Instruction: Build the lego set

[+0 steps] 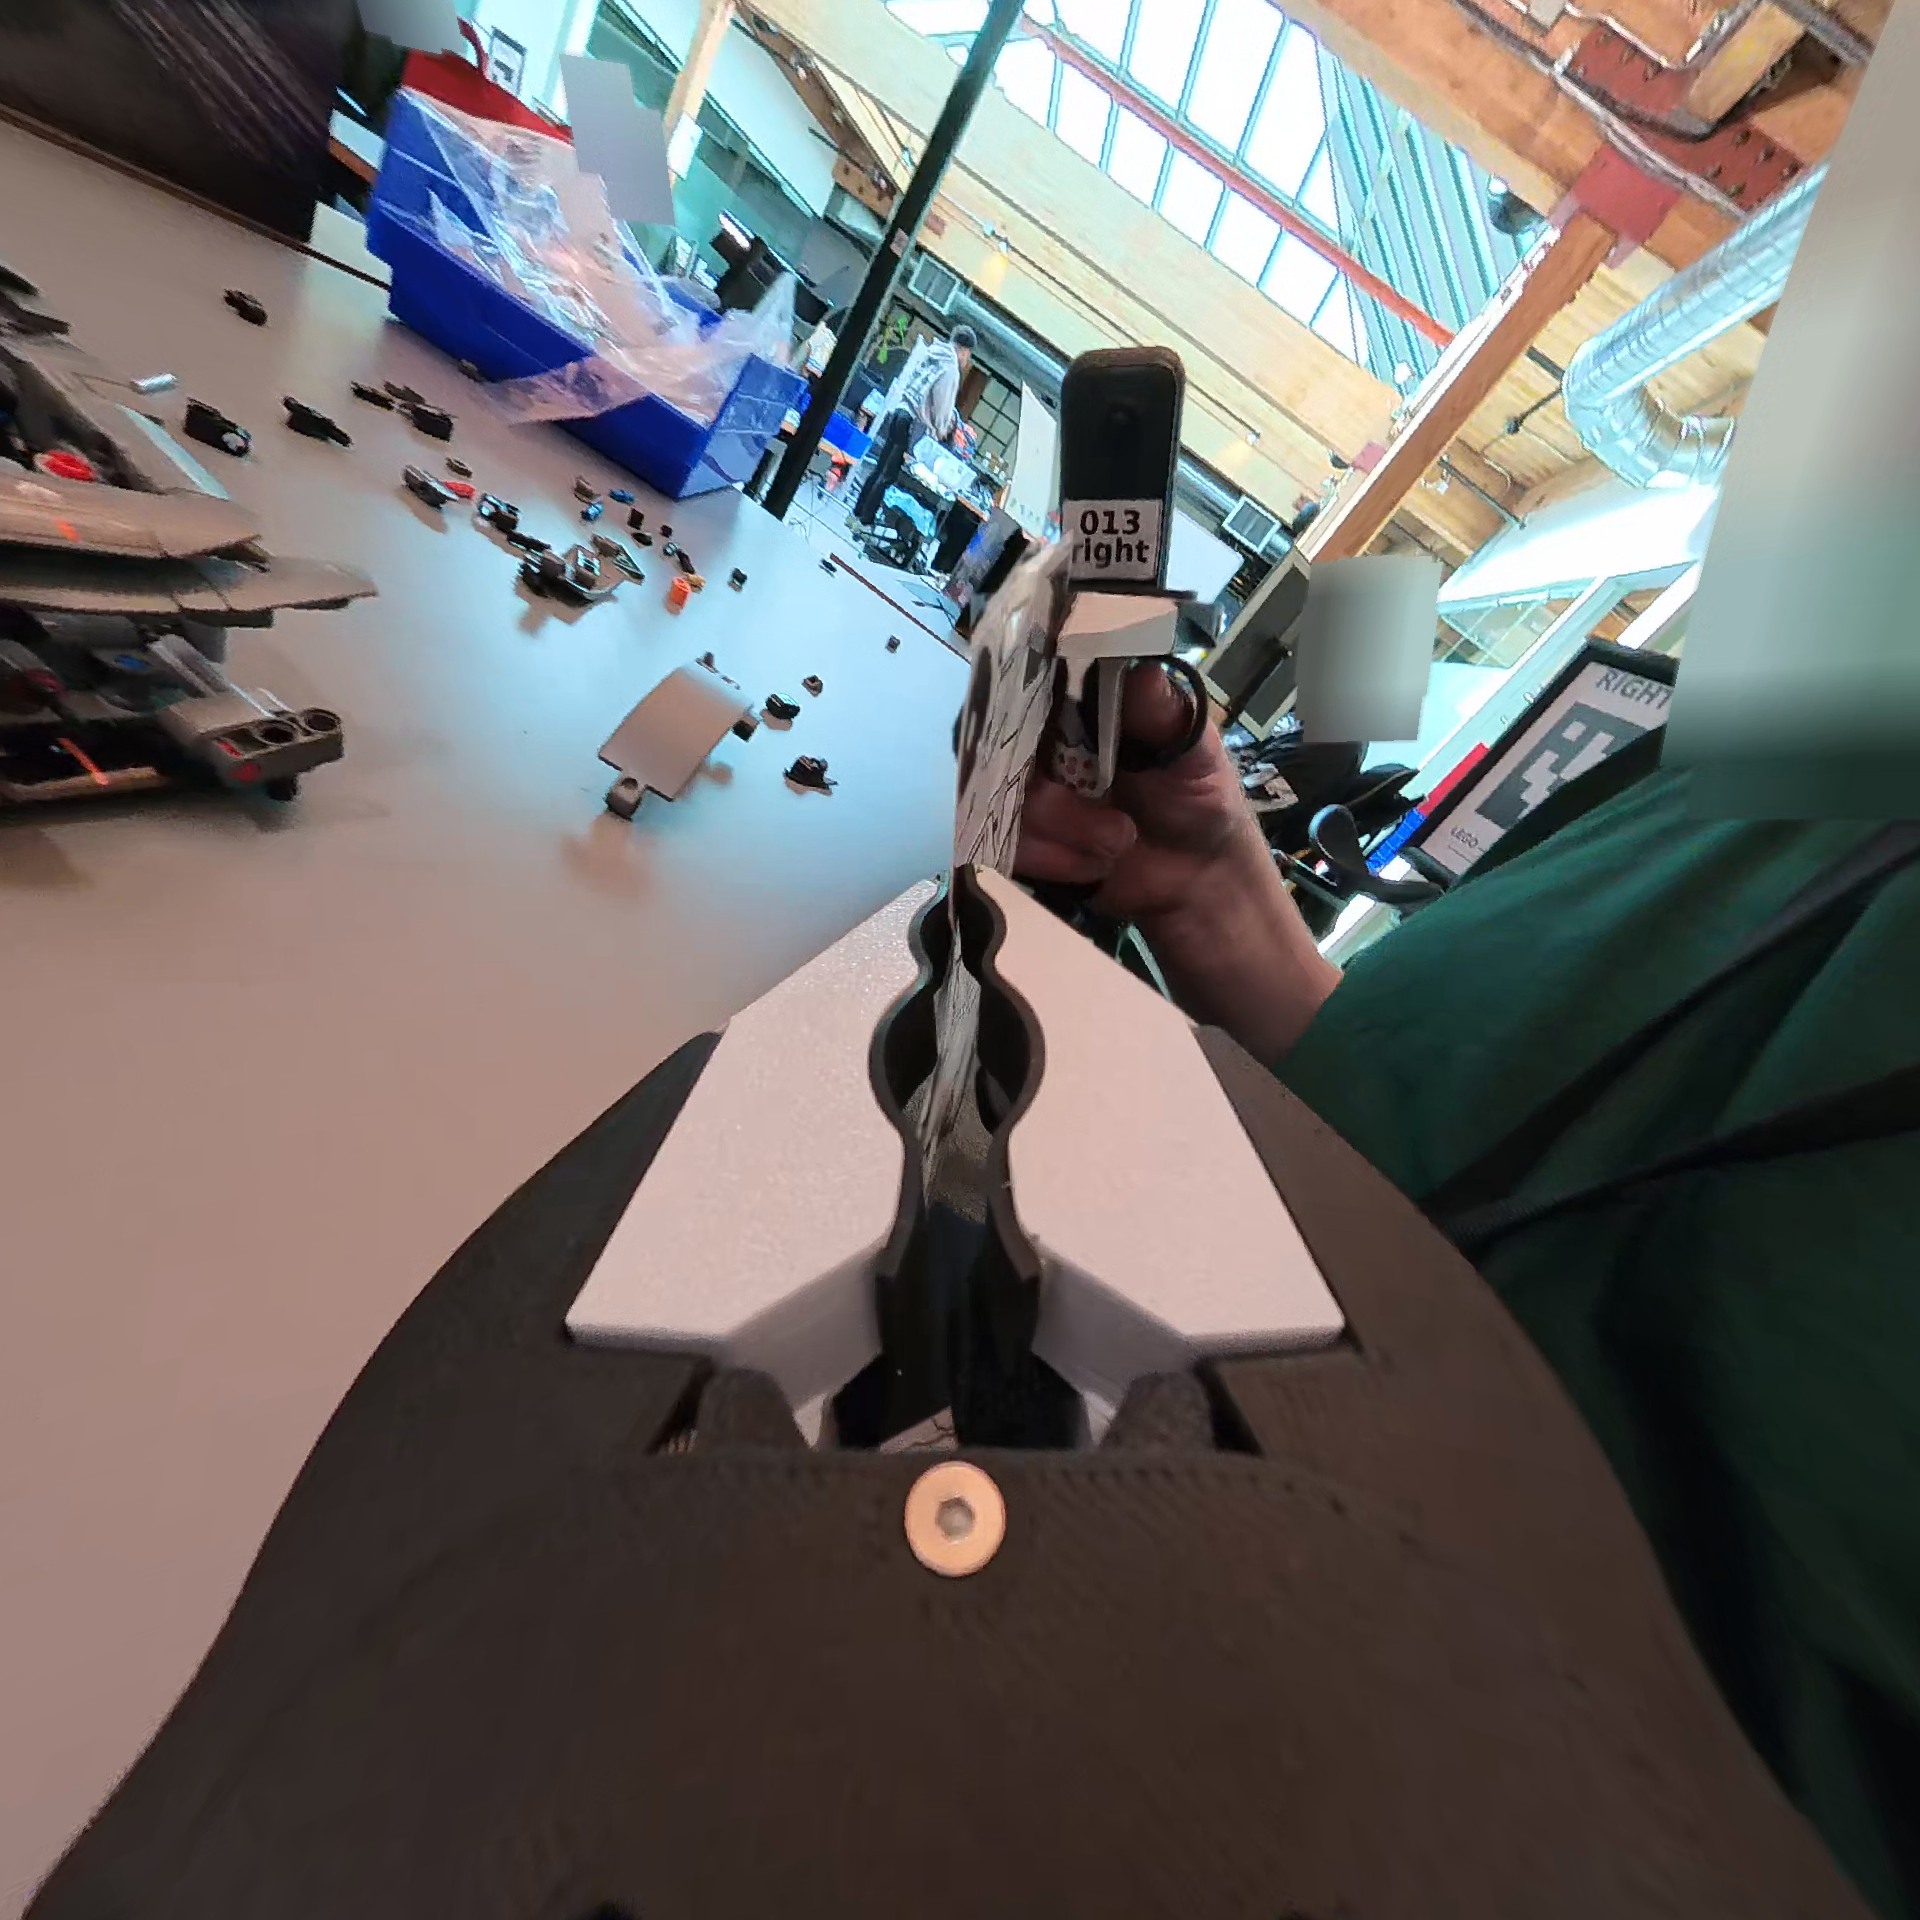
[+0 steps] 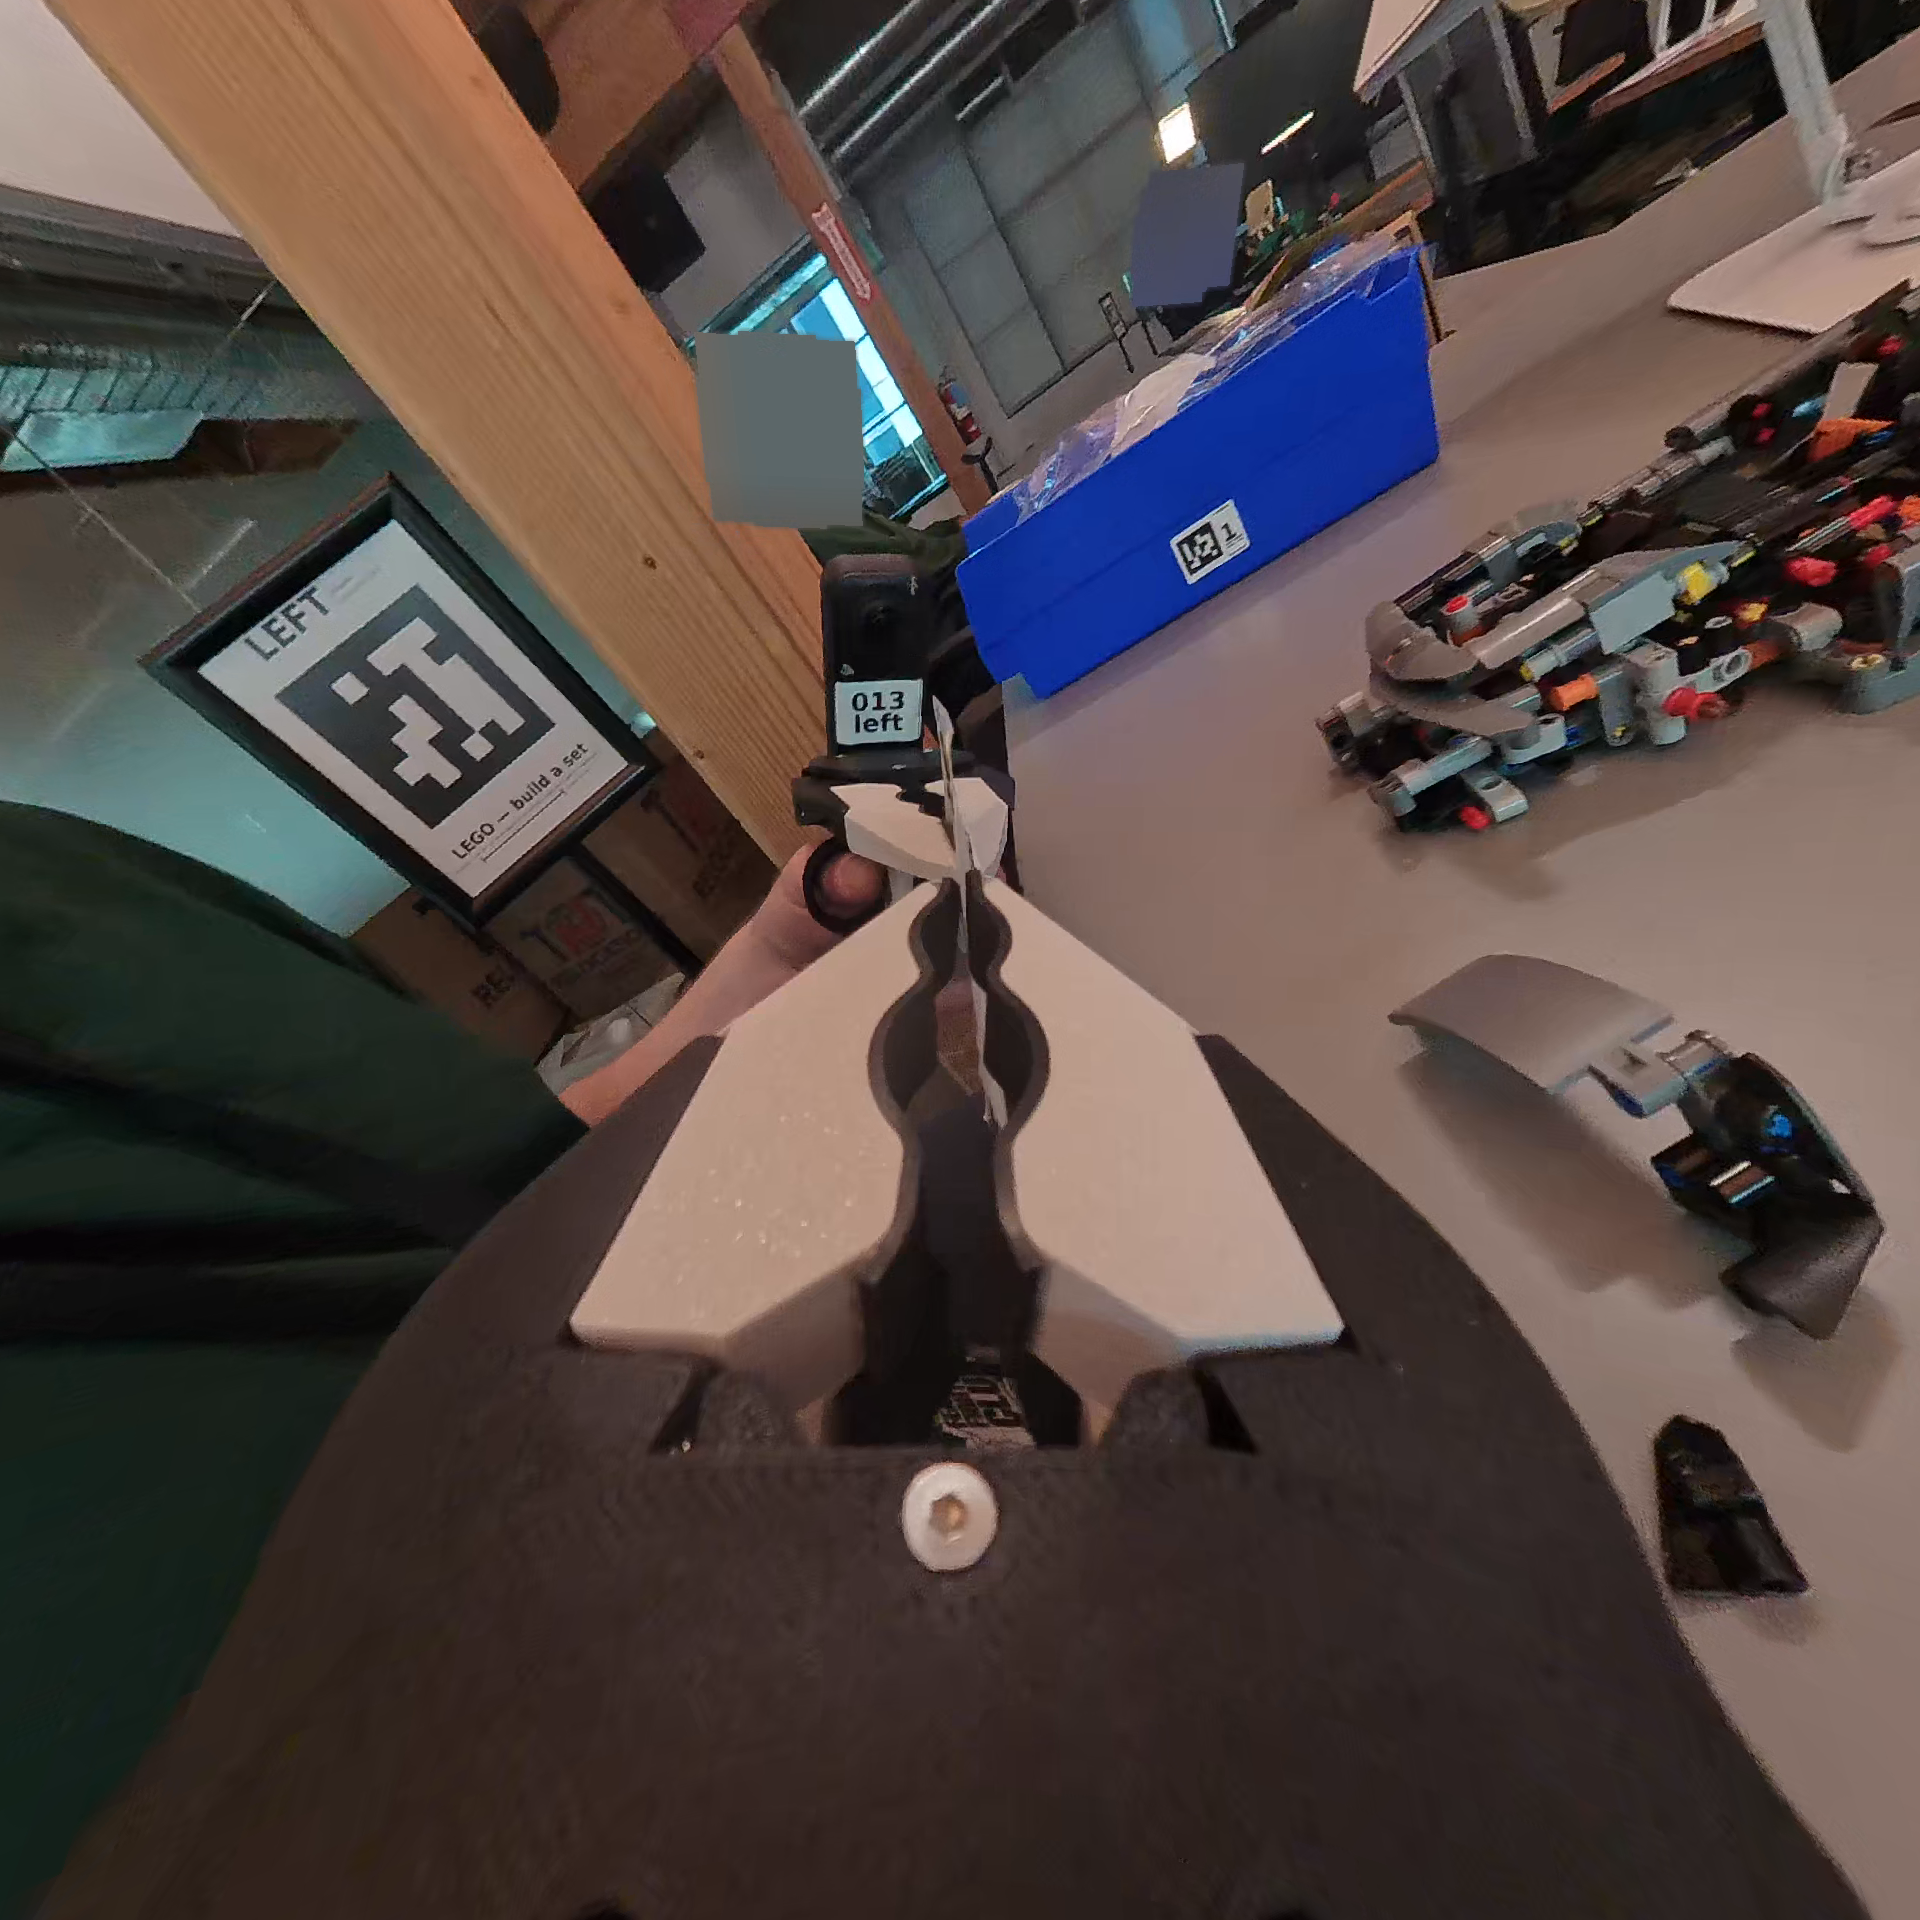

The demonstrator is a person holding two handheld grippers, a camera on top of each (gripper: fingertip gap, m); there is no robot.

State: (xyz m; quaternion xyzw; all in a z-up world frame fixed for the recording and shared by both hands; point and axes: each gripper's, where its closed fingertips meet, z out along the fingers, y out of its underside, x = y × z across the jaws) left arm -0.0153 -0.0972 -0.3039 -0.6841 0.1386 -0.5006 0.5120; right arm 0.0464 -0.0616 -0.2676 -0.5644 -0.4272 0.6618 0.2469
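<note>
Model: a large grey and black lego model (image 2: 1662, 644) lies on the tabletop (image 2: 1247, 883), long and low, with red, orange and yellow pins showing; it looks well advanced but unfinished.
Sub-assembly: a curved grey panel (image 2: 1527, 1023) joined to a black block lies apart from the model, not yet fitted.
Loose parts: many small dark pieces (image 1: 582, 540) are scattered over the tabletop, so much building appears to be left.
Bin: a blue bin (image 2: 1205, 520) with clear plastic bags in it stands at the far side, near the model.
Left gripper: the left gripper (image 1: 961, 904) is clamped on a thin printed sheet (image 1: 997, 707), seen edge-on and held up off the tabletop.
Right gripper: the right gripper (image 2: 961, 904) is pinched on the same sheet from the opposite side, so the two face each other tip to tip.
Step, as a judgement: the sheet, perhaps instructions or stickers, is being handled between building steps; no brick is in either gripper.
Left view only: the sheet's black and white print, the spread of small pieces, and a hand (image 1: 1143, 821) on the right gripper's handle.
Right view only: the model's coloured detail, a small black part (image 2: 1720, 1507) lying alone near the camera, and a framed marker sign (image 2: 405, 696) off the tabletop.
</note>
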